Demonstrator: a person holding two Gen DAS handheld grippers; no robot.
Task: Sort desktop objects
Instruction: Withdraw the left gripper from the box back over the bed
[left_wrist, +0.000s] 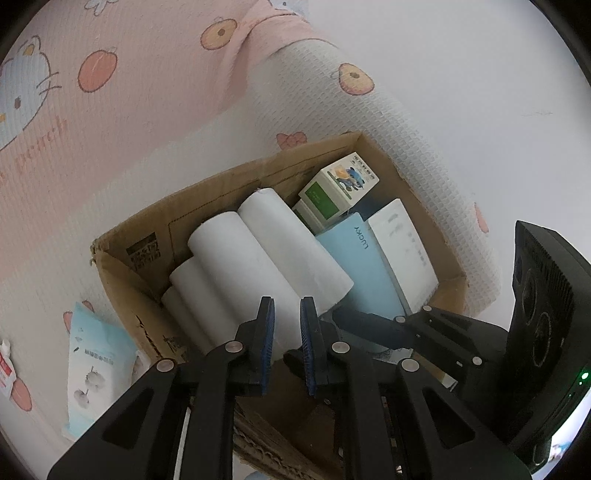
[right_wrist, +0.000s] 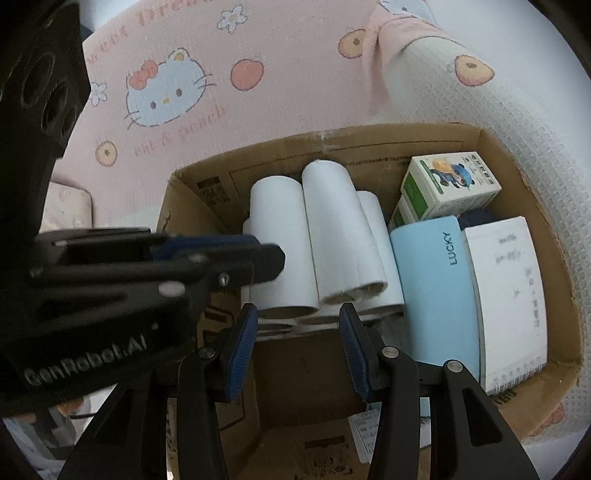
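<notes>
The cardboard box (right_wrist: 546, 236) fills the middle of both views, already packed: white paper rolls (right_wrist: 295, 240) at nine o'clock, a blue "LUCKY" notebook (right_wrist: 432, 288) and a white spiral notebook (right_wrist: 509, 288) at three, and a small green-and-white carton (right_wrist: 447, 188) at one.

The step looks like settling things into the box; the next move probably calls for fetching another loose item.

The left gripper (left_wrist: 287, 317) is narrowed with nothing between its jaws; the right gripper (right_wrist: 297, 328) hangs half apart, empty.

"GenRobot.AI" marks the left tool.

White paper rolls (right_wrist: 295, 243) lay stacked in the cardboard box (right_wrist: 535, 206), beside a pale blue LUCKY notebook (right_wrist: 436, 288), a white spiral pad (right_wrist: 506, 295) and small cartons (right_wrist: 450, 184).
</notes>
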